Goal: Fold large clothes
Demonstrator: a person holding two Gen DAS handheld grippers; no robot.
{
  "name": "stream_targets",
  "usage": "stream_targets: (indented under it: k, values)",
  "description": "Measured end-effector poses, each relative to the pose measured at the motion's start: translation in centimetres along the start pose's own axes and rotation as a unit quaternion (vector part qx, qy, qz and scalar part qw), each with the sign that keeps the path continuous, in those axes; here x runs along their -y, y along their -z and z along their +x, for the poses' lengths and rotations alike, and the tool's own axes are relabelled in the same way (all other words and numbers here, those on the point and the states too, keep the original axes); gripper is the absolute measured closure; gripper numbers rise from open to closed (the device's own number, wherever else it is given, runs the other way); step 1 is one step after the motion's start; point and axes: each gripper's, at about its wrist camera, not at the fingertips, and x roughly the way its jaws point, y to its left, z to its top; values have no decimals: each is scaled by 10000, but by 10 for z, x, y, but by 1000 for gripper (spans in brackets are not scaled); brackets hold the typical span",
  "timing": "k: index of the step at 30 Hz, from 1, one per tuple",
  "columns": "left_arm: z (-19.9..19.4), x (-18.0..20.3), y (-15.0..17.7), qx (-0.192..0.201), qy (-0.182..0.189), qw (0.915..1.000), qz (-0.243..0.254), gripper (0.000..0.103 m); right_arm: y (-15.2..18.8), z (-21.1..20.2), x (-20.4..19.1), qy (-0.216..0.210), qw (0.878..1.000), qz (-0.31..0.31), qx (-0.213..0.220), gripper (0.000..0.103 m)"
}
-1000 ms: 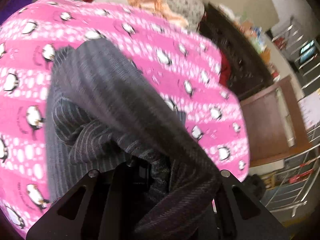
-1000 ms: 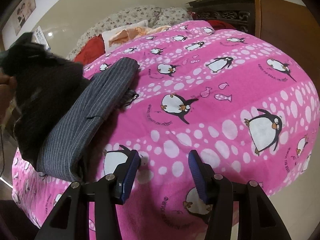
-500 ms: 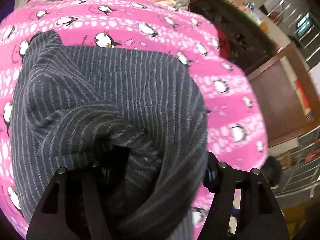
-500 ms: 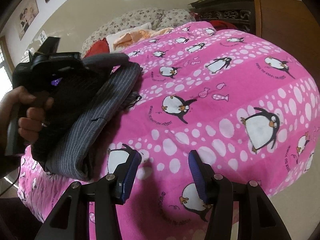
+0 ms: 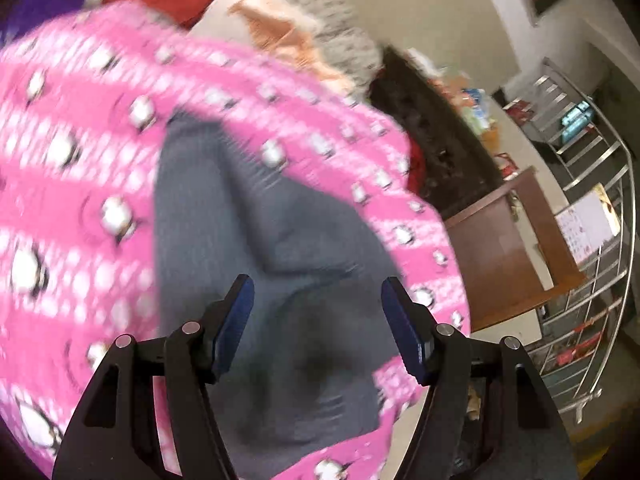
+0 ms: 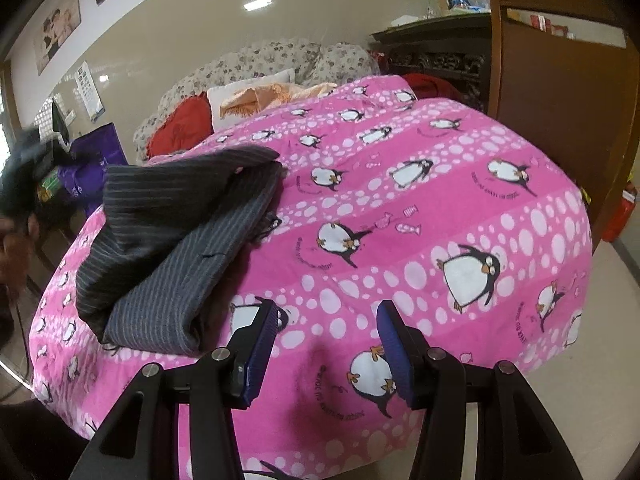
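A dark grey pinstriped garment (image 6: pixel 176 248) lies folded in a thick pile on the pink penguin-print blanket (image 6: pixel 400 240), toward its left side. It also shows, blurred, in the left wrist view (image 5: pixel 272 264). My left gripper (image 5: pixel 316 320) is open and empty above the garment. In the right wrist view it is a dark blur at the far left edge (image 6: pixel 24 160). My right gripper (image 6: pixel 326 344) is open and empty, low over the blanket's near edge, to the right of the garment.
The blanket covers a rounded surface that drops off at its edges. Behind it are a floral sofa (image 6: pixel 280 60) with red and white cushions, a dark carved cabinet (image 6: pixel 436 52) and a brown wooden panel (image 6: pixel 560 120). A metal rack (image 5: pixel 588 200) stands to the right.
My left gripper has let go of the garment, opened and pulled back from it. The garment now lies folded over on the blanket. My right gripper has stayed open and barely moved.
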Motion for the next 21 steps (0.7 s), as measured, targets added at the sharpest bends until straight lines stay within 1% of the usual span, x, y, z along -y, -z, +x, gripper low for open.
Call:
stream_targets:
  k: [3,4,6,7,8,9,10,11,12,13,14,15,16,19,20,21]
  values:
    - [15,-1,22,-305,163,9993,122,38,-8,-5,-9,8,9999,-159,61,53]
    - [21,2,30,-452,252,9983,278,38,-11,-6,-13,10,9997,-217,79,53]
    - [29,13,46,-642,303,9955,633,38,-17,-9,-20,25,9994,-326,125,53]
    - [34,20,54,-785,292,9928,859,38,-19,-11,-22,34,9992,-361,148,53]
    - [42,26,65,-973,162,9876,1222,38,-22,-13,-24,39,9991,-390,174,53]
    - [48,31,75,-1072,-15,9823,1538,38,-25,-14,-25,39,9989,-418,193,53]
    - [51,33,86,-1112,-160,9760,1866,38,-28,-15,-27,42,9988,-448,215,53]
    - [50,32,92,-1089,-202,9725,2047,38,-32,-15,-29,29,9985,-484,236,53]
    - [48,30,94,-1051,-170,9710,2142,38,-39,-15,-32,-31,9982,-538,263,53]
    - [43,28,95,-1006,-42,9714,2151,38,-44,-14,-34,-81,9979,-580,284,53]
    - [38,25,95,-959,84,9736,2070,38,-50,-13,-39,-150,9974,-635,319,53]
    - [31,19,93,-895,230,9763,1956,38,-59,-12,-46,-327,9963,-693,380,53]
    - [25,15,90,-803,379,9792,1824,38,-66,-11,-53,-529,9949,-734,437,53]
    - [11,3,85,-639,526,9838,1587,38,-91,-2,-80,-1144,9873,-922,609,53]
    - [8,-3,84,-599,601,9853,1479,38,-100,5,-92,-1476,9822,-1015,574,52]
    - [6,-8,86,-574,618,9865,1405,38,-104,14,-101,-1800,9765,-1096,451,52]
